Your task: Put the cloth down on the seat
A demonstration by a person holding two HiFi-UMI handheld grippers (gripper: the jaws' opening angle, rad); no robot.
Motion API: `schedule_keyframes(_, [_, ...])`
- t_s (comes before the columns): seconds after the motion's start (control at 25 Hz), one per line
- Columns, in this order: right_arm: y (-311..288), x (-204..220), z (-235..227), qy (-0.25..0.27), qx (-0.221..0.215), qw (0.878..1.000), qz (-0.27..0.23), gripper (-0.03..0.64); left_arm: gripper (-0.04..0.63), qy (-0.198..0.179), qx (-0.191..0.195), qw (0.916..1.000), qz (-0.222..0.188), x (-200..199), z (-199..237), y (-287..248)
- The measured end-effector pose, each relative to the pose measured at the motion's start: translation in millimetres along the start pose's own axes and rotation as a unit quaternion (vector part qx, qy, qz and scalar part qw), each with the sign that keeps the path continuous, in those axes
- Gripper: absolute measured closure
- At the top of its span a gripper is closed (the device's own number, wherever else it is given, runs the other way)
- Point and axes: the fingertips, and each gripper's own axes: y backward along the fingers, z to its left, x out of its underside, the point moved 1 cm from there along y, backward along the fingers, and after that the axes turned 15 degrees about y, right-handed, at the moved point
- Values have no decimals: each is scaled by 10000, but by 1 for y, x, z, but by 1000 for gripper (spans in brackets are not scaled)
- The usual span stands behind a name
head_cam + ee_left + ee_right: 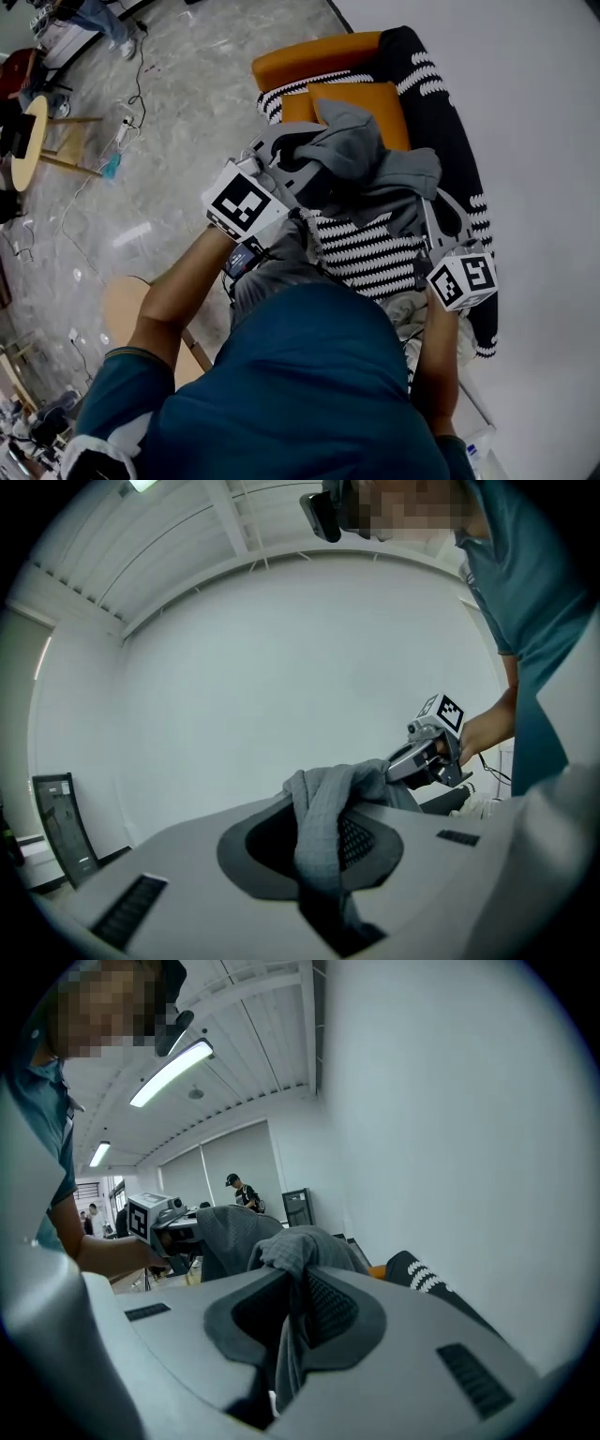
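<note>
My left tongs point(323, 850) are pressed together on one edge of the grey cloth point(314, 817). A fold is bunched up between the pads and a tail hangs below them. My right tongs point(298, 1321) pinch another edge the same way. The cloth spans from one pair to the other in a sagging heap over the orange seat point(370, 98), which has a striped blanket point(370, 253) draped on it. I cannot tell whether the lowest folds touch the seat.
</note>
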Motion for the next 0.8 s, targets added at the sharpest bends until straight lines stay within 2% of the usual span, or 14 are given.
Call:
schedule_keyframes(0.12, [-22, 11, -13, -149, 142, 9997, 96, 575, 541, 25, 169, 9998, 142, 11, 22, -19])
schedule_keyframes(0.36, [-88, 28, -54, -304, 348, 9986, 273, 574, 541, 176, 309, 9985, 416, 35, 93, -67])
schedule_keyframes(0.8, [-105, 73, -101, -410, 865, 9947, 372, 574, 541, 284, 607, 9944, 816, 78, 116, -126])
